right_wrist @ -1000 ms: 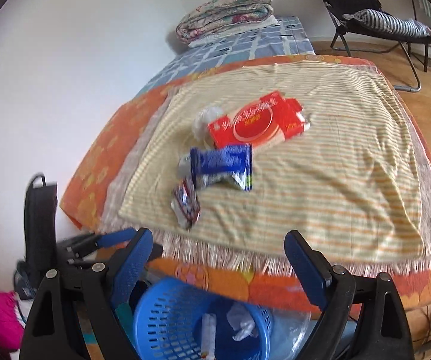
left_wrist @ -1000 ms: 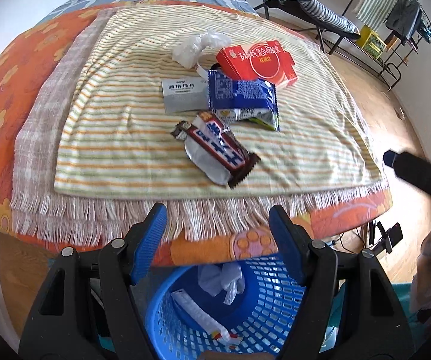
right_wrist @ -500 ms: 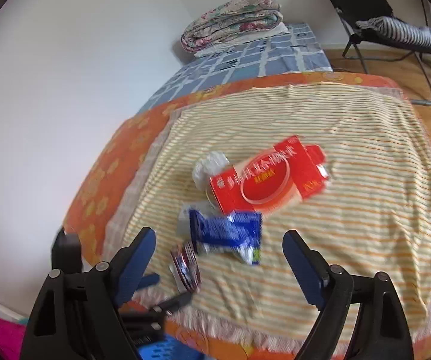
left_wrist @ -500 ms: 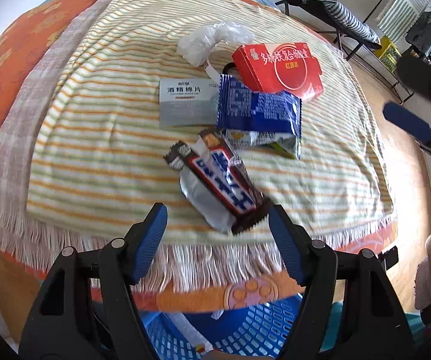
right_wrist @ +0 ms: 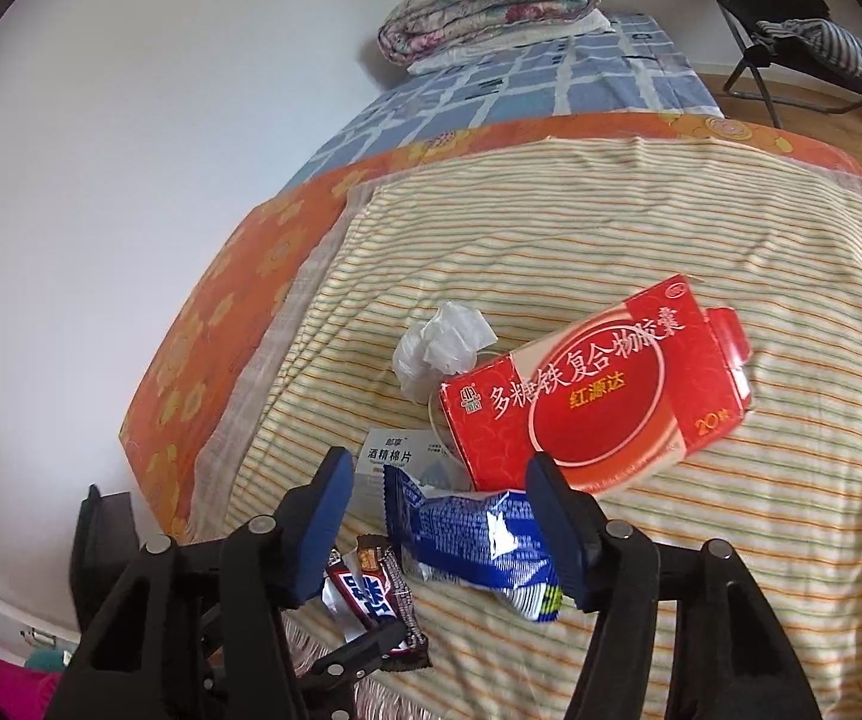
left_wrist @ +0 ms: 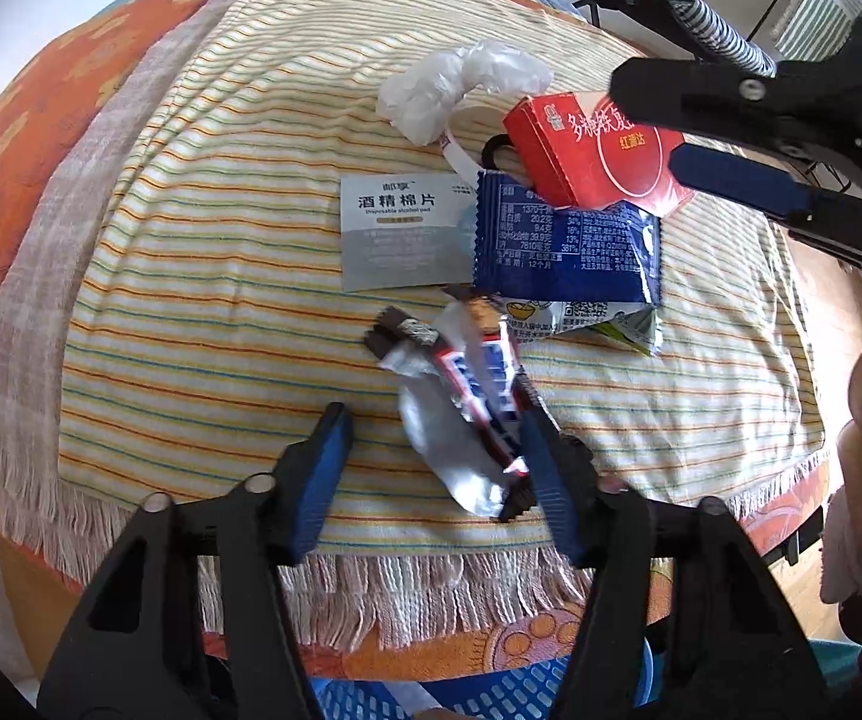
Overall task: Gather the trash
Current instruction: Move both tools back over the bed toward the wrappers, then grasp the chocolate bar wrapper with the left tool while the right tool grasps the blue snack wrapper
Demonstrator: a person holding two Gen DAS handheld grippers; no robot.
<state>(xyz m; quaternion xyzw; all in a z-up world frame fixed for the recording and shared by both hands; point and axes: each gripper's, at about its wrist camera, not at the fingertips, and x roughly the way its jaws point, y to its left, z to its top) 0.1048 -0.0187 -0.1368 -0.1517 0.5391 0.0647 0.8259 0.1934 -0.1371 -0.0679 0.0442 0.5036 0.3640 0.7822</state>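
Striped towelling (left_wrist: 203, 312) covers the near end of the bed, and all the trash sits on it around 1 landmark, the red carton (left_wrist: 593, 162).

Your left gripper (left_wrist: 431, 450) has dropped from above the blue basket (left_wrist: 491, 696), whose rim now only peeks in below the towel fringe, onto the candy wrapper (left_wrist: 467, 414), which lies nearer to you than the carton, close to the fringe. Its jaws have just been closing, and the wrapper is between them: the right pad is against the wrapper's edge, the left pad stands clear of it with bare towel in the gap. So that gripper is partly closed but not yet clamped.

Your right gripper (right_wrist: 437, 516) has swung in over the towel as well, and its jaws have likewise just been closing. They straddle the blue snack packet (right_wrist: 473, 540), which lies just on your side of the carton and partly under its corner. I cannot tell whether its pads press the packet yet.

Beside the carton, on the wall side, lie the crumpled white plastic (left_wrist: 455, 90) and the grey alcohol-pad sachet (left_wrist: 401, 228), both untouched.

Judging from this, you have moved from reaching to grasping with both hands at once. Finish both squeezes before lifting; the candy wrapper is thin foil and may slide out, and the packet could drag the carton with it.
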